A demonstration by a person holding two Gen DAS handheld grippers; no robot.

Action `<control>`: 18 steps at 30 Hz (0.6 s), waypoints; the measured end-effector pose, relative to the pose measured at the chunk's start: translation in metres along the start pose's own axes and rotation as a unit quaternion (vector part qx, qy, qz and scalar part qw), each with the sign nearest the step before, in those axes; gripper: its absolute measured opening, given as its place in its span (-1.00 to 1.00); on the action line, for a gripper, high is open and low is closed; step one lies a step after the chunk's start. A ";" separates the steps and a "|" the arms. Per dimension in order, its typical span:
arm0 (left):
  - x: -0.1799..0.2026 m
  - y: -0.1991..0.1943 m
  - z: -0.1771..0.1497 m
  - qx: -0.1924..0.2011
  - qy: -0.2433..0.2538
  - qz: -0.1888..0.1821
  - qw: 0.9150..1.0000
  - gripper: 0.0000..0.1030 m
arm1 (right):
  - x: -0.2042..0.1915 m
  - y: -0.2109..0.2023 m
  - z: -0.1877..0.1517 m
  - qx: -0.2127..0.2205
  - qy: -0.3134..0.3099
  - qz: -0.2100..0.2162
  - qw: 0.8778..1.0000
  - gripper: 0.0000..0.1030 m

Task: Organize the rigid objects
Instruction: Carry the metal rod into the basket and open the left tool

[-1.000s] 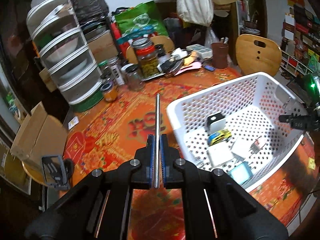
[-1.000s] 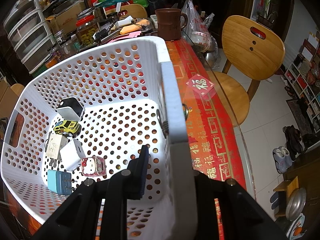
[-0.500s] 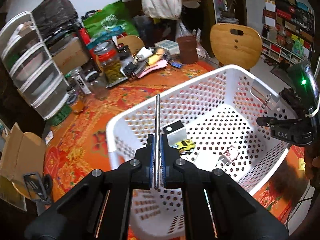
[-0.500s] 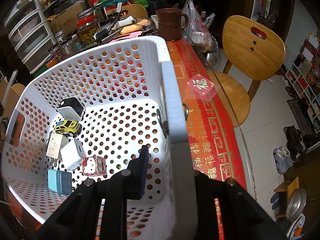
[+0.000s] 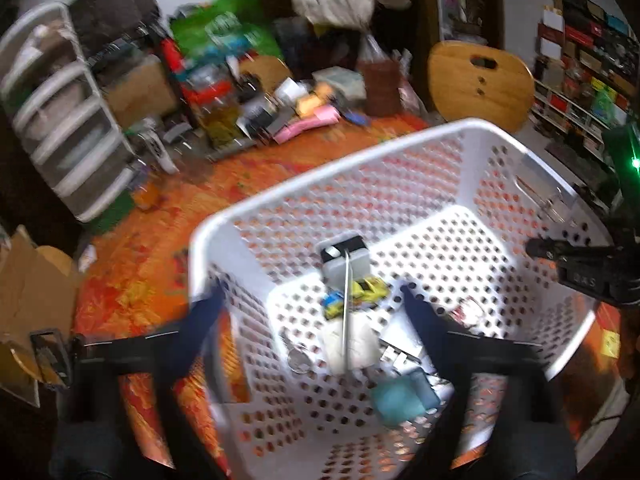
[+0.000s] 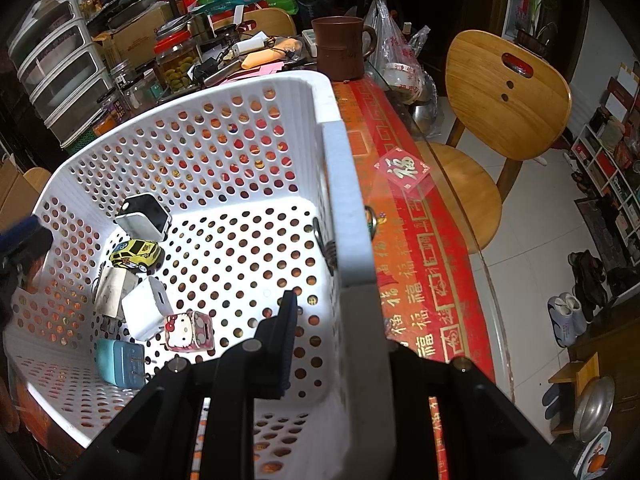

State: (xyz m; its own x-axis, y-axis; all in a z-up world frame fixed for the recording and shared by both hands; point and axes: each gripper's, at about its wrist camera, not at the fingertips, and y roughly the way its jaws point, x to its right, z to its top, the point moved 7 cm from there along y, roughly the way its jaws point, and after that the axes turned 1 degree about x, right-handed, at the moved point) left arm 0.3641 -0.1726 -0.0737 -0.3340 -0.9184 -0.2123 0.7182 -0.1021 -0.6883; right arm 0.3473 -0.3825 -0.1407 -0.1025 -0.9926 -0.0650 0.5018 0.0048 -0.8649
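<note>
Since a moment ago the left gripper (image 5: pixel 310 298) has swung from over the orange tablecloth (image 5: pixel 132 280) to over the white basket (image 5: pixel 400 148), and its jaws have just sprung wide apart, letting go of the thin metal strip (image 5: pixel 346 312) they were pinching. That strip now shows as a pale streak between the spread blue pads, free of both, above the basket floor; the left view is smeared with motion, so whether it has landed or is in mid-drop I can't say. Below it sit the basket's contents: a black-and-white charger cube (image 6: pixel 143 219) near the far wall, a yellow toy car (image 6: pixel 136 254) just beside it, two white plug adapters (image 6: pixel 146 312) touching each other, a pink cartoon-cat box (image 6: pixel 190 330) next to them, and a teal plug block (image 6: pixel 120 362) nearest the front wall. Over on the other side, the right gripper (image 6: pixel 332 336) is clamped on the basket's side wall, one pad inside, the other finger outside the rim, exactly as before. Behind the basket stands a brown mug (image 6: pixel 340 48), with a wooden chair (image 6: pixel 508 92) off the table's edge.
</note>
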 end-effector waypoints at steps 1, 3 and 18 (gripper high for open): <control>-0.003 -0.005 0.001 0.011 0.001 0.006 1.000 0.98 | 0.000 0.000 0.000 0.000 0.000 0.000 1.000 -0.57; -0.006 -0.012 0.002 0.018 0.002 0.008 1.000 0.98 | -0.001 0.000 0.000 0.000 0.001 0.000 1.000 -0.57; -0.040 -0.068 -0.018 0.062 -0.068 -0.014 0.996 0.99 | 0.001 -0.019 -0.002 0.007 -0.006 -0.015 1.000 -0.49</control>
State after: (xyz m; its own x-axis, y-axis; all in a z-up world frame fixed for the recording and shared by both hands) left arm 0.3176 -0.1216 -0.0308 -0.2760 -0.9567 -0.0924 0.7828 -0.1679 -0.5992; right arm 0.3361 -0.3833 -0.1253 -0.1070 -0.9937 -0.0321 0.5114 -0.0273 -0.8589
